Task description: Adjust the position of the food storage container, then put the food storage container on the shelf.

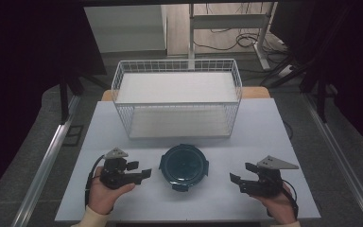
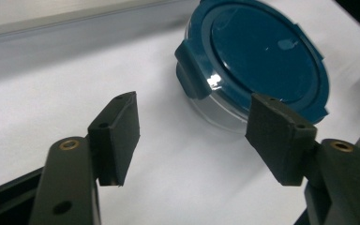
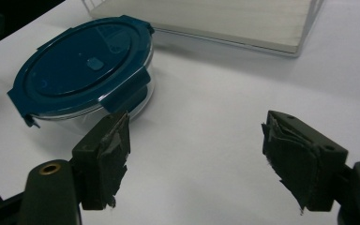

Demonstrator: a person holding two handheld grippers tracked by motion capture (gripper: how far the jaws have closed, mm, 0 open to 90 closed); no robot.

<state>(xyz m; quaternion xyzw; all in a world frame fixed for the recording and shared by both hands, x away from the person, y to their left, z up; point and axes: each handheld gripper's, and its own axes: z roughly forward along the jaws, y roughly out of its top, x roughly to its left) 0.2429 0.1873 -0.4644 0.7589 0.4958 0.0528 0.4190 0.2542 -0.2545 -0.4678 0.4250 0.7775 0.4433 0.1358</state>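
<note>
A round clear container with a dark teal snap-on lid (image 1: 184,165) sits on the white table (image 1: 123,123), near its front edge and between my two hands. My left gripper (image 1: 141,171) is just left of it and open, with nothing between its pads (image 2: 117,136). The container (image 2: 258,61) lies ahead and to the right of those jaws. My right gripper (image 1: 241,176) is open to the container's right, a gap away, with bare table between its worn pads (image 3: 108,154). The lid (image 3: 82,65) lies ahead and to the left of them.
A white wire basket (image 1: 177,97) with a pale board in its bottom stands at the back middle of the table; its front corner (image 3: 290,44) lies beyond the right jaws. Dark floor and metal rails flank the table on both sides.
</note>
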